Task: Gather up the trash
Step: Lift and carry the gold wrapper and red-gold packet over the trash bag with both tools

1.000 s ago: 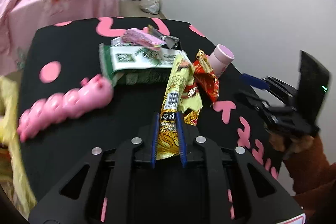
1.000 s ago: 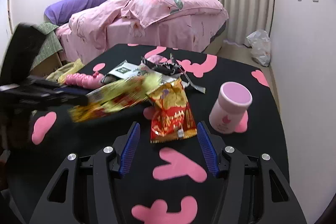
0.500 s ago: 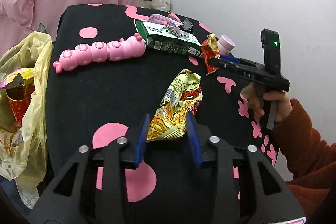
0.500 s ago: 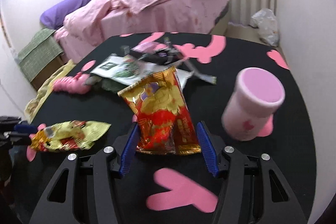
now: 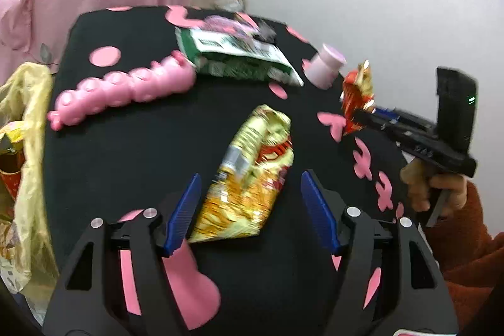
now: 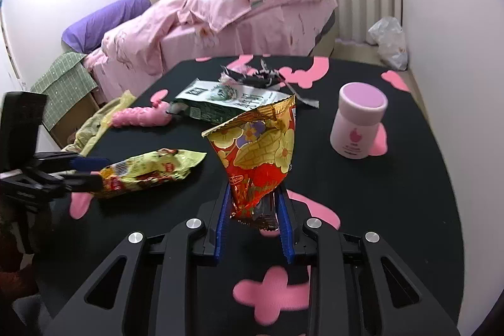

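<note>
Two snack wrappers were in play. The right tongs (image 6: 253, 219) pinched the red wrapper (image 6: 261, 153) upright, probably to carry it to the yellow bag (image 5: 25, 153) at the left. The left tongs (image 5: 252, 210) stood spread around the yellow wrapper (image 5: 249, 175) lying on the worktop (image 5: 126, 147).

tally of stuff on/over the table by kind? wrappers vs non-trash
Snack wrappers: 3 - red wrapper, yellow wrapper, green wrapper
Shredded scraps: 1 pile
Pink jar: 1
Pink caterpillar toy: 1
Total: 6
</note>
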### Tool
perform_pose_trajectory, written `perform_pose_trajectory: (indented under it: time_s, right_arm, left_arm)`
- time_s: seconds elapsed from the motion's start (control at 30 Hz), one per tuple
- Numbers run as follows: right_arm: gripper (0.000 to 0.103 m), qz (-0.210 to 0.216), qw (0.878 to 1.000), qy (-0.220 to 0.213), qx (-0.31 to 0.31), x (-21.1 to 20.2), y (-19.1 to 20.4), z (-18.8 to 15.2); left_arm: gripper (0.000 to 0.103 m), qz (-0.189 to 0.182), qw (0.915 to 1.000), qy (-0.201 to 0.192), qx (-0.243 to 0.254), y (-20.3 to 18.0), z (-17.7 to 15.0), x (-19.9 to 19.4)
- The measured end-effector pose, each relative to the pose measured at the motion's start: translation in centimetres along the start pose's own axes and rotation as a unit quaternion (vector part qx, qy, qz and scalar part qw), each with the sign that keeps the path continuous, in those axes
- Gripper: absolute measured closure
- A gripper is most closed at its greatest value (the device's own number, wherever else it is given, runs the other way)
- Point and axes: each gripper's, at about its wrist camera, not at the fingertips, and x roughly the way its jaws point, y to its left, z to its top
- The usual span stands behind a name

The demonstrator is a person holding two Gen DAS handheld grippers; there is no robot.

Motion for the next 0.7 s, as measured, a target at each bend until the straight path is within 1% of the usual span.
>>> perform_pose_trajectory:
  time_s: [0.1, 0.17, 0.2, 0.23, 0.3, 0.37, 0.4, 0.43, 0.5, 0.6, 0.63, 0.67, 0.7]
  right_arm:
    - [0.076, 0.000, 1.000, -0.010, 0.002, -1.4, 0.2, -0.4]
    - [0.076, -0.006, 1.000, -0.016, 0.000, -2.2, 0.3, -0.6]
    - [0.076, -0.010, 1.000, -0.018, -0.001, -2.4, 0.3, -0.7]
    - [0.076, -0.014, 1.000, -0.021, -0.001, -2.7, 0.2, -0.8]
    - [0.076, -0.019, 1.000, -0.025, 0.002, -2.9, 0.1, -0.9]
    - [0.076, -0.026, 0.999, -0.028, 0.007, -3.0, 0.0, -1.2]
    - [0.076, -0.030, 0.999, -0.029, 0.008, -3.0, -0.1, -1.4]
    - [0.076, -0.035, 0.999, -0.027, 0.009, -2.9, 0.0, -1.7]
    - [0.076, -0.034, 0.999, -0.021, 0.012, -2.6, 0.0, -2.2]
    - [0.076, -0.030, 0.999, -0.014, 0.014, -2.2, -0.1, -2.7]
    - [0.076, -0.031, 0.999, -0.014, 0.013, -2.2, 0.0, -2.8]
    - [0.076, -0.032, 0.999, -0.015, 0.011, -2.2, 0.0, -2.8]
    - [0.076, -0.031, 0.999, -0.016, 0.011, -2.3, 0.0, -2.9]
  left_arm:
    - [0.040, -0.024, 0.9993, 0.024, 0.016, -1.4, -0.7, 0.5]
    - [0.040, -0.040, 0.9981, 0.034, 0.033, -2.4, -1.3, 0.4]
    - [0.040, -0.041, 0.9977, 0.035, 0.041, -2.9, -1.6, 0.3]
    - [0.040, -0.037, 0.9976, 0.031, 0.050, -3.3, -1.8, -0.1]
    - [0.040, -0.029, 0.9982, 0.019, 0.050, -3.6, -1.8, -0.8]
    - [0.040, -0.017, 0.9993, -0.003, 0.033, -3.3, -1.1, -1.5]
    - [0.040, -0.014, 0.9997, -0.005, 0.022, -2.9, -0.7, -1.6]
    - [0.040, -0.015, 0.9999, -0.002, 0.003, -2.4, 0.0, -1.4]
    - [0.040, -0.022, 0.9997, 0.006, -0.010, -1.9, 1.1, -0.7]
    - [0.040, 0.002, 0.9999, 0.014, 0.008, -2.0, 3.0, 0.7]
    - [0.040, 0.012, 0.9995, 0.022, 0.018, -2.2, 3.9, 1.5]
    - [0.040, 0.015, 0.9992, 0.030, 0.021, -2.1, 4.5, 2.1]
    - [0.043, 0.015, 0.9988, 0.043, 0.021, -2.1, 5.0, 2.9]
